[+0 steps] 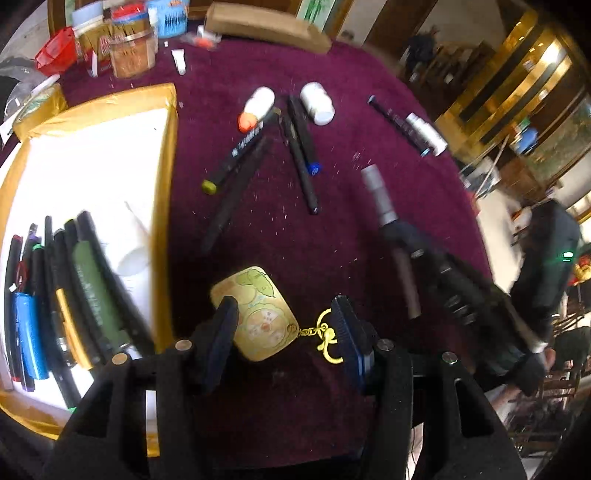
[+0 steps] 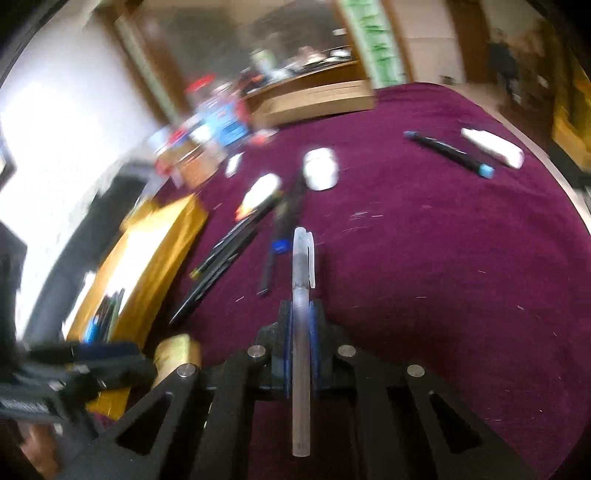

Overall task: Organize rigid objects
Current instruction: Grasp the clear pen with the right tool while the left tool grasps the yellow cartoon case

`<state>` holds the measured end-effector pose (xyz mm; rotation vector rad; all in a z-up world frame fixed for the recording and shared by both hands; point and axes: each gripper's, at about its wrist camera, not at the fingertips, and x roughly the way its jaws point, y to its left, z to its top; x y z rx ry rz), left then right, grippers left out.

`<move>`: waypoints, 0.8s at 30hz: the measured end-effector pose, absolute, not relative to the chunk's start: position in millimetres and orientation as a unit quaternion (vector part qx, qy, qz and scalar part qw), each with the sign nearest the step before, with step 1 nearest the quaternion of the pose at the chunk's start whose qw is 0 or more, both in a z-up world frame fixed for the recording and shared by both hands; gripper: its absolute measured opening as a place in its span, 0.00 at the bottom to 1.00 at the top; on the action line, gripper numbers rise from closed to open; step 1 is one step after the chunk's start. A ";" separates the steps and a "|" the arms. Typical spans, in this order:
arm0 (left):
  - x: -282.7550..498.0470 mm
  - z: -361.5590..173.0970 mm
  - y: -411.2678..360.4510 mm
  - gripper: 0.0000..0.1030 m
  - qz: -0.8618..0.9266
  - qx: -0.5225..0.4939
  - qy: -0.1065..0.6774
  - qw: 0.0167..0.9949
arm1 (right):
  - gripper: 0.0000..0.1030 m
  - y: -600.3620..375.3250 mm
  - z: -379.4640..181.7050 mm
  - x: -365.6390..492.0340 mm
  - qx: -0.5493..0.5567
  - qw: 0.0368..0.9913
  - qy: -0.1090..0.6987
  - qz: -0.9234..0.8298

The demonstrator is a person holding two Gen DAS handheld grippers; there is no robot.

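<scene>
Left wrist view: left claw [image 1: 284, 325] low in the frame, jaws spread wide and gripping nothing, hovering over a yellow keychain tag [image 1: 255, 314] that lies on the maroon desk [image 1: 369, 92]; tag's gold clasp [image 1: 327, 338] just beside the right-hand pad. At the left edge, a gold-rimmed white tray [image 1: 166, 147] holding a row of dark pens [image 1: 88, 288] and a blue lighter [image 1: 29, 336] in its lower part. At upper centre of the desk, loose black markers [image 1: 236, 155] fanned out, one with a blue cap [image 1: 314, 168], a white tube with an orange cap [image 1: 255, 109] and a white bottle [image 1: 317, 103] near them. Toward the upper right, another dark pen [image 1: 395, 122] touching a white cylinder [image 1: 428, 134]. At right centre, blurred, the right claw [image 1: 402, 229] clamped on a clear capped pen [image 1: 378, 192]. Jars and a cardboard box [image 1: 266, 26] along the top edge.

Right wrist view: right claw [image 2: 301, 317] at lower centre, shut tight on the clear capped pen [image 2: 301, 280], cap end pointing up the frame above the desk [image 2: 443, 258]. Black markers [image 2: 229, 243] and white bottle [image 2: 321, 168] scattered above the pen; tray [image 2: 170, 236] at left, heavily blurred. Left claw [image 2: 92, 362] smeared at lower left, state unreadable here; keychain tag [image 2: 177, 350] just beside it
</scene>
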<state>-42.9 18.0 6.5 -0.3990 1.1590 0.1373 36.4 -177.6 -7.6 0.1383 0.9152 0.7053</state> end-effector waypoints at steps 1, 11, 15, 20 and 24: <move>-39.3 2.7 17.5 0.49 0.070 -0.185 0.551 0.811 | 0.07 -181.0 -9.0 38.3 0.077 0.833 0.436 0.333; -29.4 -17.6 24.4 0.49 0.138 -0.153 0.588 0.782 | 0.07 -170.5 -2.5 31.5 0.061 0.832 0.418 0.360; -34.5 -19.5 23.7 0.50 0.126 -0.166 0.600 0.772 | 0.07 -172.0 -3.4 32.8 0.064 0.830 0.421 0.361; -18.5 -24.6 11.2 0.50 0.138 -0.129 0.604 0.775 | 0.07 -171.0 -4.0 35.1 0.065 0.831 0.420 0.359; -21.0 -30.3 -5.3 0.45 0.143 -0.079 0.599 0.784 | 0.07 -173.2 -5.4 37.4 0.075 0.828 0.425 0.358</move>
